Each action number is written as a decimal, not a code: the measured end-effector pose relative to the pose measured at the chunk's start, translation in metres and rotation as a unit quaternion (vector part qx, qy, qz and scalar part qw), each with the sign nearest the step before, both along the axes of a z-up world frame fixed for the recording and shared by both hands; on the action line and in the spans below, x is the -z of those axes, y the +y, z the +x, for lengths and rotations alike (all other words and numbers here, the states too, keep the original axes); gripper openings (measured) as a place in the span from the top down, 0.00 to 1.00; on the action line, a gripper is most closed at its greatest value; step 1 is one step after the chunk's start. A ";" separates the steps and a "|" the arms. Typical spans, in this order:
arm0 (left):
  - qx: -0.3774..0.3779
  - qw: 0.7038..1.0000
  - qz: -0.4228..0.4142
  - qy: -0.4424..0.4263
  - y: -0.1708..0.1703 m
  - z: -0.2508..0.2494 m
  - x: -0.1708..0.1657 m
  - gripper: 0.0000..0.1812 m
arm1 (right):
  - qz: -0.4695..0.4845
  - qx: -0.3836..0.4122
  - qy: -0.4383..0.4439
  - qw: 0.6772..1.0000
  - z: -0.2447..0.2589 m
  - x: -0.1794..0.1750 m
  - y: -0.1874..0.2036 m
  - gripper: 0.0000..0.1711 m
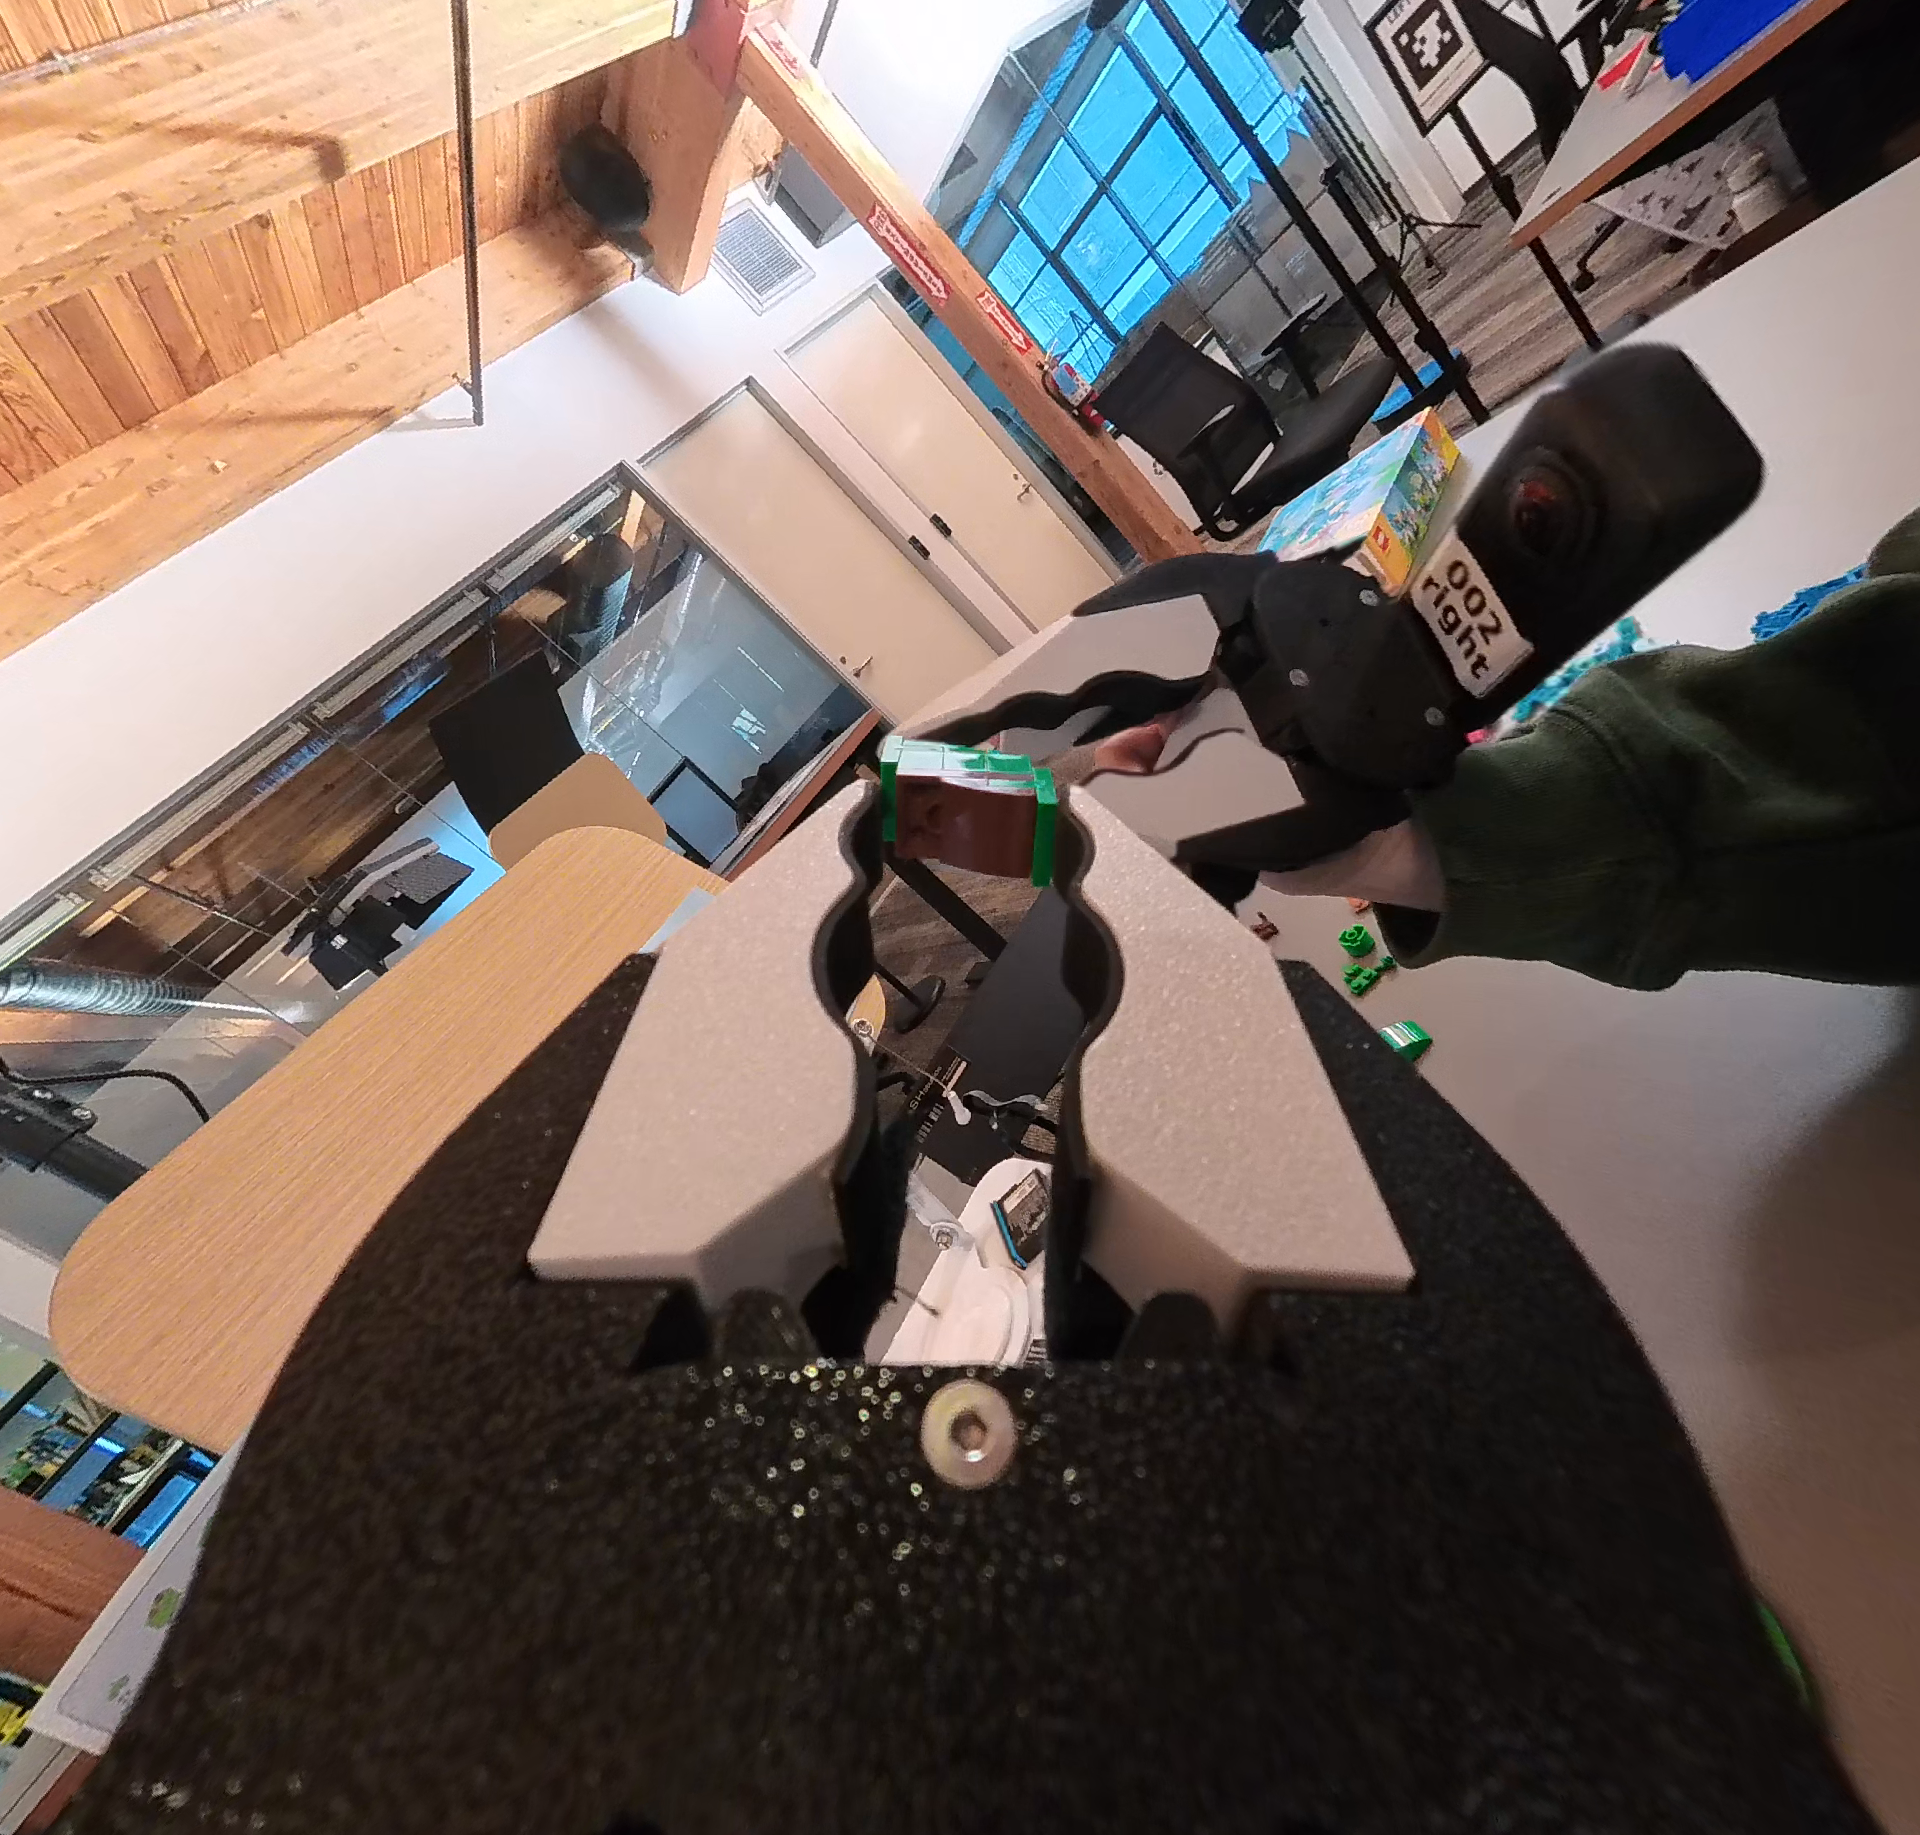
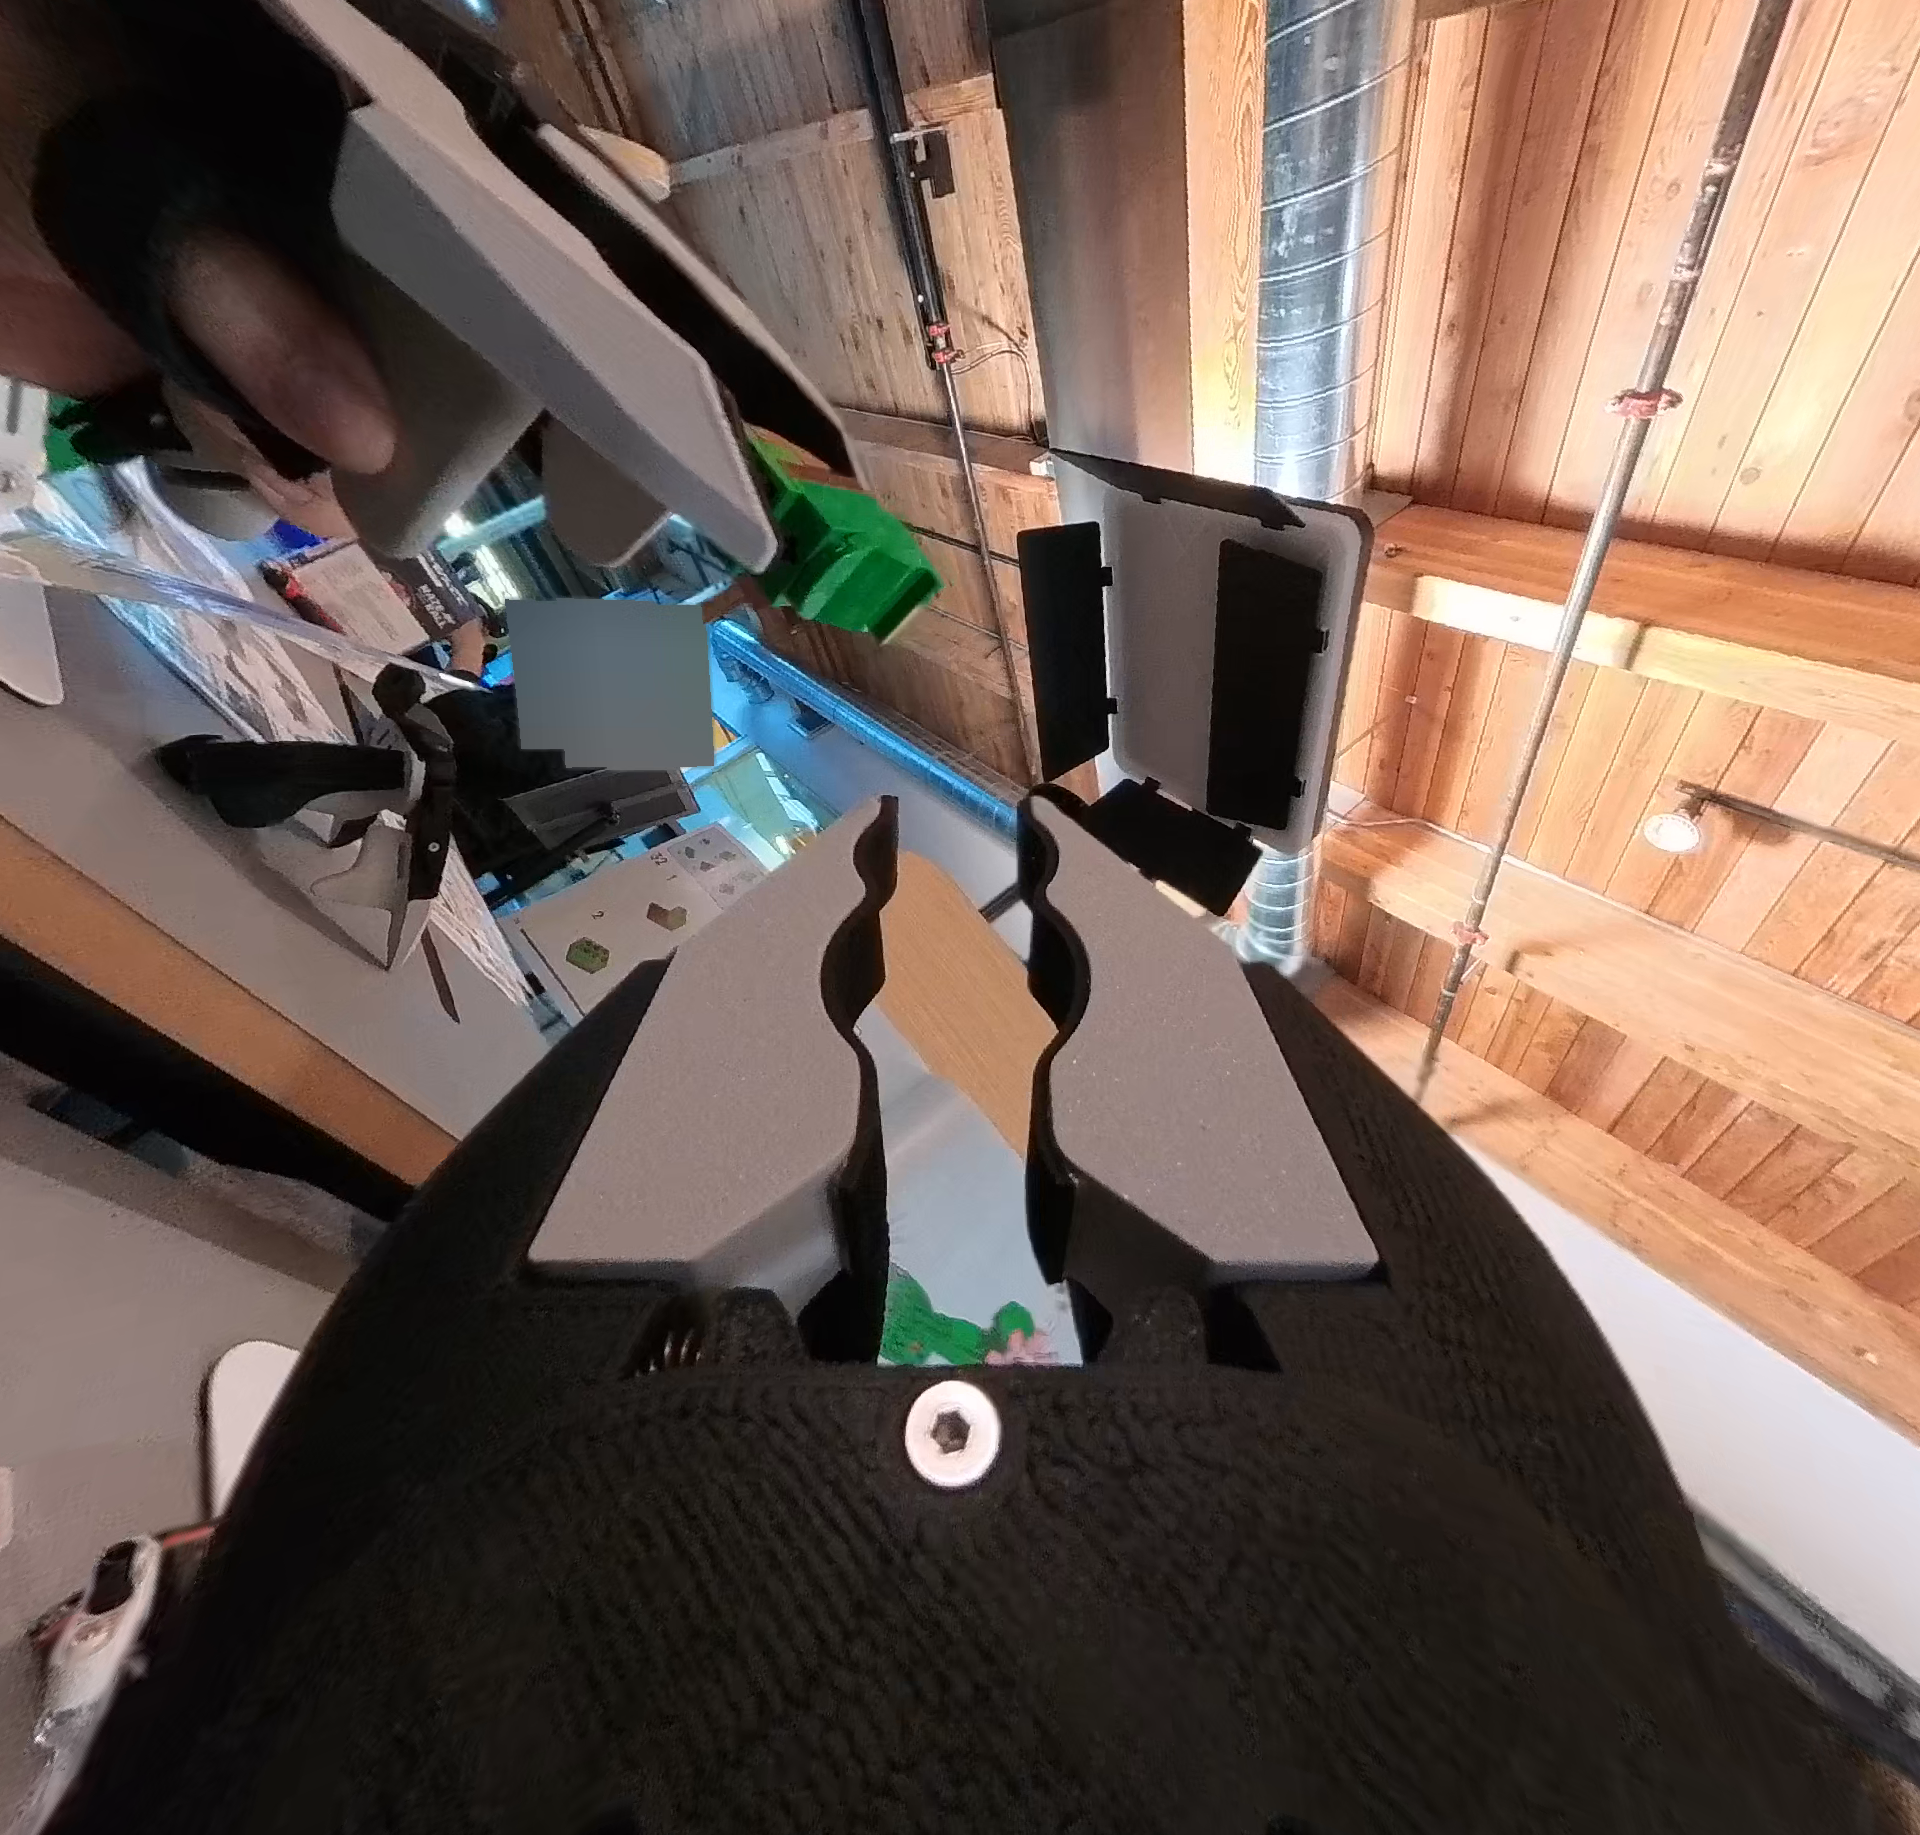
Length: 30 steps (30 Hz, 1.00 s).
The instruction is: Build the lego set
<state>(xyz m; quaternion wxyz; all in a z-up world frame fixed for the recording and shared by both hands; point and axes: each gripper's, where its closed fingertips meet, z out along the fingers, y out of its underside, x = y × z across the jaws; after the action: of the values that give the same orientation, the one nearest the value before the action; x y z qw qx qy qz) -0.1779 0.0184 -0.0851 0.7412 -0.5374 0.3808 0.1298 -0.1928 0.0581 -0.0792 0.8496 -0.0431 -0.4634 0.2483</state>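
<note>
Left wrist view shows the left gripper (image 1: 971,835) clamping a small green-and-brown lego assembly (image 1: 966,817) aloft, the right gripper (image 2: 956,829) empty and parted nearby, loose green pieces (image 1: 1377,985) unbuilt.

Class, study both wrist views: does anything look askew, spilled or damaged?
Nothing looks damaged. The left gripper holds a green-and-brown lego piece in the air, not over the table. A few loose green bricks lie scattered there. The right gripper is open and empty.
</note>
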 end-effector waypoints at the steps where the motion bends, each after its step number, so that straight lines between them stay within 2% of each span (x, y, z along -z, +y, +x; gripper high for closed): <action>1: -0.001 1.000 0.002 0.001 0.000 0.000 0.000 0.84 | -0.019 -0.015 -0.010 1.000 0.000 0.000 0.001 0.91; 3: -0.011 1.000 0.010 0.007 0.000 -0.002 -0.001 0.84 | -0.101 -0.111 -0.073 0.986 -0.004 -0.002 -0.003 0.91; 4: -0.021 1.000 0.014 0.015 0.001 -0.004 -0.001 0.84 | -0.161 -0.194 -0.117 0.961 -0.003 -0.004 -0.007 0.91; 5: -0.033 0.999 0.016 0.027 0.003 -0.006 0.000 0.84 | -0.234 -0.287 -0.172 0.913 -0.003 -0.007 -0.012 0.91; 7: -0.050 0.997 0.016 0.051 0.006 -0.008 0.004 0.84 | -0.342 -0.467 -0.281 0.765 0.009 -0.011 -0.024 0.88; 8: -0.051 0.997 0.014 0.060 0.007 -0.008 0.007 0.84 | -0.369 -0.521 -0.306 0.706 0.015 -0.013 -0.026 0.86; 9: -0.049 0.997 0.012 0.066 0.008 -0.006 0.009 0.84 | -0.384 -0.547 -0.322 0.671 0.017 -0.012 -0.026 0.84; 10: -0.046 0.996 0.012 0.070 0.008 -0.005 0.010 0.84 | -0.392 -0.553 -0.343 0.651 0.016 -0.007 -0.027 0.82; 13: -0.026 0.997 0.011 0.075 0.006 0.002 0.012 0.84 | -0.398 -0.558 -0.410 0.601 0.014 0.009 -0.039 0.81; 15: -0.007 0.997 0.011 0.073 0.002 0.006 0.011 0.85 | -0.406 -0.573 -0.420 0.574 0.015 0.010 -0.041 0.84; 21: 0.010 0.996 -0.012 0.092 0.005 0.015 0.021 0.84 | -0.416 -0.587 -0.458 0.523 0.014 0.021 -0.046 0.86; 23: 0.011 0.996 -0.014 0.088 0.006 0.015 0.021 0.84 | -0.410 -0.592 -0.453 0.525 0.015 0.020 -0.045 0.89; 26: -0.007 0.999 -0.024 0.042 0.011 0.007 0.017 0.81 | -0.397 -0.590 -0.423 0.562 0.015 0.014 -0.041 0.90; 28: -0.011 0.999 -0.038 -0.018 0.015 0.001 0.011 0.67 | -0.378 -0.570 -0.396 0.612 0.015 0.012 -0.036 0.91; 30: 0.022 0.994 -0.074 -0.081 0.016 0.003 0.009 0.62 | -0.355 -0.546 -0.372 0.661 0.016 0.012 -0.033 0.91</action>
<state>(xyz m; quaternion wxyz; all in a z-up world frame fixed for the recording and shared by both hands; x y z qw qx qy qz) -0.1753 0.0342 -0.0937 0.7308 -0.5908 0.3395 0.0410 -0.1767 0.0251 -0.0908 0.2386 -0.1696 -0.5582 0.7764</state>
